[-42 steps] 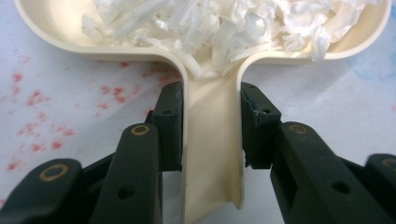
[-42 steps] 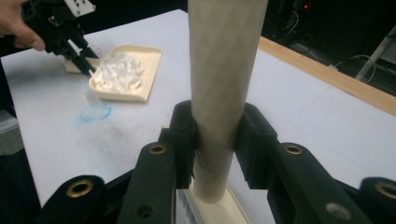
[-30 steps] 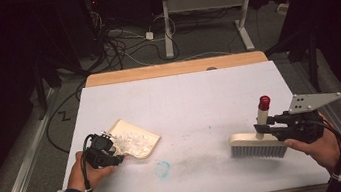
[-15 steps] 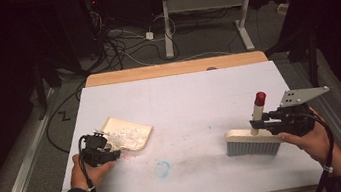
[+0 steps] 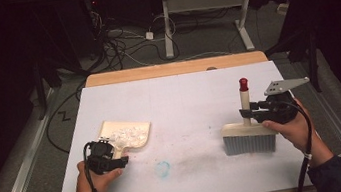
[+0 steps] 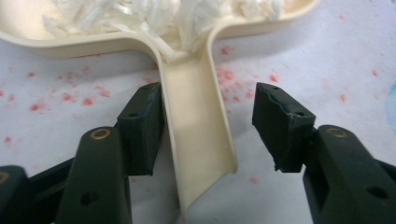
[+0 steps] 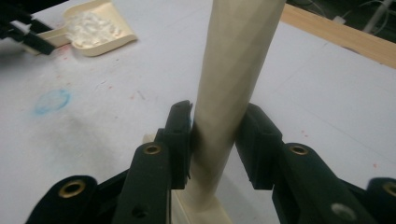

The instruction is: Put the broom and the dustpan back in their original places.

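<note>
The dustpan (image 5: 127, 135), full of white scraps (image 5: 128, 132), is being released on the table by the left gripper (image 6: 208, 121), whose jaws have just been opening around its handle; a nudge could spill it. The brush (image 5: 249, 135), resting bristles-down on the table, is being clamped at its handle by the right gripper (image 7: 212, 144).

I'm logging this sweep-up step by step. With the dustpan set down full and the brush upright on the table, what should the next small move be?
Probably draw the left gripper back off the cream plastic dustpan. Its jaws have just been opening; one pad is clear of the handle, and the shredded white paper sits inside. The right gripper is closed on the cream brush handle.
</note>
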Demonstrator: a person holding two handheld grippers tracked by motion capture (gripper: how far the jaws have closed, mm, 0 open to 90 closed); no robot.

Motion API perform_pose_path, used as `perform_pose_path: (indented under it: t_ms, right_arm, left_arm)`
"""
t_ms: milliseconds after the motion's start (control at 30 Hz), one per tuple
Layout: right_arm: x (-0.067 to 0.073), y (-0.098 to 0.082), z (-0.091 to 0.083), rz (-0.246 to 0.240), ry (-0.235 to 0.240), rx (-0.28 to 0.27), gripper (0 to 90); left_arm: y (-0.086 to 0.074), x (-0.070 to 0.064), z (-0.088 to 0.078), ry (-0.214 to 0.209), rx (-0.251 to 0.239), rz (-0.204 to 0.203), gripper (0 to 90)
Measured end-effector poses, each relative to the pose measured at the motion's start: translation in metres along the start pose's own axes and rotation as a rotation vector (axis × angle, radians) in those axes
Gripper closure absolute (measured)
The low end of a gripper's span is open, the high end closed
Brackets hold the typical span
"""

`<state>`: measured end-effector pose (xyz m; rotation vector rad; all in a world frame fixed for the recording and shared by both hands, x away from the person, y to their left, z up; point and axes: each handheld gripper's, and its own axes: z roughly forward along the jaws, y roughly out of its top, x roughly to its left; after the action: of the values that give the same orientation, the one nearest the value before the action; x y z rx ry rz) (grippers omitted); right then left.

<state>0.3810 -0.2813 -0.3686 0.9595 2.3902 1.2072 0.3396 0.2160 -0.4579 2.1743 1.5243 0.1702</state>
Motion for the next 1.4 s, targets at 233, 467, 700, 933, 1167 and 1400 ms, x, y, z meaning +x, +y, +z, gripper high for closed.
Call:
perform_pose_path:
  t_ms: [233,467,700,933,1167,1400]
  right_arm:
    - [-0.008,0.002,0.017,0.033,-0.061,0.008,65.7]
    - [-0.019,-0.001,0.029,0.110,-0.111,0.016,65.3]
    - [-0.026,-0.004,0.042,0.156,-0.156,0.012,64.7]
    - [-0.035,-0.007,0.055,0.189,-0.200,0.019,63.9]
    - [-0.040,-0.010,0.066,0.193,-0.234,0.033,62.9]
    - [-0.044,-0.012,0.077,0.201,-0.288,0.041,60.9]
  left_arm:
    - [-0.007,-0.008,-0.001,-0.001,-0.008,0.039,41.6]
    - [-0.013,-0.009,-0.002,0.002,-0.016,0.075,43.3]
    - [-0.021,-0.009,-0.007,0.040,-0.089,0.119,33.2]
    - [-0.030,-0.016,-0.011,0.059,-0.171,0.198,28.8]
    - [-0.030,-0.028,-0.007,0.076,-0.226,0.266,26.6]
    - [-0.029,-0.038,-0.003,0.073,-0.268,0.328,24.6]
